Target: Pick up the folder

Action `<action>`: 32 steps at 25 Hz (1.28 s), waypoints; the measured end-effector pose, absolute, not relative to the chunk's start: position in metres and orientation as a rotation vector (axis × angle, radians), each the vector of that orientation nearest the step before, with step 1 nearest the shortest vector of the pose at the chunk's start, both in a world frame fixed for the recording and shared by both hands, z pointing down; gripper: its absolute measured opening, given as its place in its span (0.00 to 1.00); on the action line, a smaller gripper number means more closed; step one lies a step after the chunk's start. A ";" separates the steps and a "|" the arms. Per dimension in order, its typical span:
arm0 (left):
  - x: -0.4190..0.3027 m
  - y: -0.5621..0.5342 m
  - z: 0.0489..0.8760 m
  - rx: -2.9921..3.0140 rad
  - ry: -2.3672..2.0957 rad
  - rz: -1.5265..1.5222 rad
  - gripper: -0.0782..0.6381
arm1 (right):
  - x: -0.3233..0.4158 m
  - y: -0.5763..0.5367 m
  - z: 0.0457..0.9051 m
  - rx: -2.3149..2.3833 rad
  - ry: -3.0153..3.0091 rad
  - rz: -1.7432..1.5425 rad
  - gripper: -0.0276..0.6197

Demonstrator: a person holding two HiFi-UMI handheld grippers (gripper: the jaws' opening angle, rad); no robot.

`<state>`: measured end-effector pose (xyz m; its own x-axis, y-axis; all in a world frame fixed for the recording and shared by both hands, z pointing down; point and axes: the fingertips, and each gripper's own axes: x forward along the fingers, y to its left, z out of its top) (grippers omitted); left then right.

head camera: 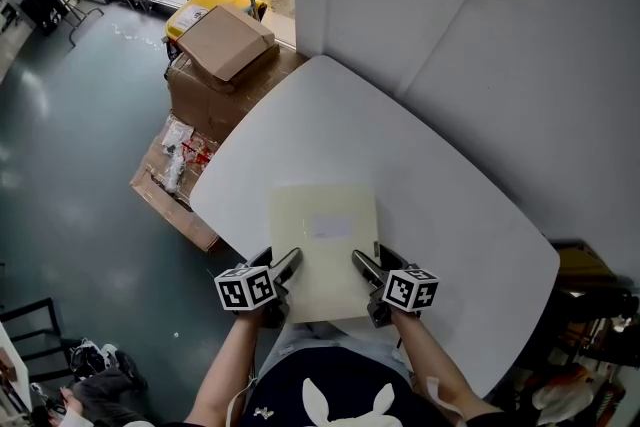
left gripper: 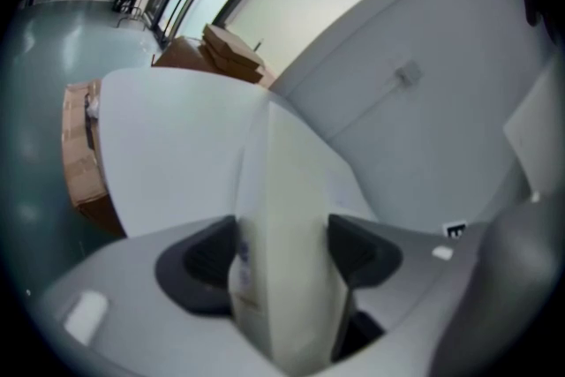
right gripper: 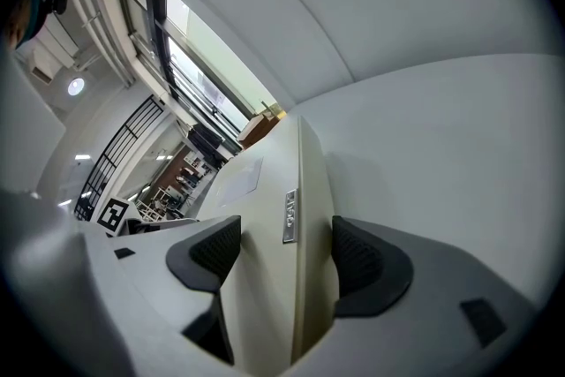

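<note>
The left gripper (head camera: 287,266) and the right gripper (head camera: 363,264) are both clamping a pale cream rectangular folder (head camera: 325,250).
Each gripper's 2 black jaws are pressing on the folder, the left at its near left corner, the right at its near right corner just below a small metal label (right gripper: 289,216) on the edge. The folder is reaching out over the white round-cornered table (head camera: 430,185), its near end overhanging the rim toward the person. Brown cardboard boxes (head camera: 222,50) are sitting on the floor beyond the table.
</note>
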<state>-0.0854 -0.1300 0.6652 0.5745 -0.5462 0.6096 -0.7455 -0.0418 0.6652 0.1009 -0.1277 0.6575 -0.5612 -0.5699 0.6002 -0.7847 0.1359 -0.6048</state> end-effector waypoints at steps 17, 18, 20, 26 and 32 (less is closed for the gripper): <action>-0.090 -0.131 0.648 1.724 -1.117 0.202 0.55 | 0.096 -0.131 0.640 1.340 -2.225 1.340 0.49; -0.090 -0.131 0.646 1.727 -1.119 0.198 0.55 | 0.096 -0.131 0.639 1.344 -2.223 1.348 0.49; -0.091 -0.132 0.642 1.738 -1.128 0.194 0.55 | 0.095 -0.132 0.637 1.352 -2.219 1.371 0.49; -0.093 -0.134 0.634 1.752 -1.149 0.173 0.55 | 0.093 -0.133 0.629 1.366 -2.243 1.325 0.49; -0.096 -0.134 0.624 1.764 -1.163 0.148 0.55 | 0.089 -0.134 0.617 1.369 -2.271 1.269 0.49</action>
<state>-0.0961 -0.1339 0.6242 0.5343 -0.6354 0.5575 -0.7548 -0.0616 0.6531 0.0890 -0.1342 0.6170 -0.5506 -0.6258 0.5525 -0.7985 0.2019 -0.5671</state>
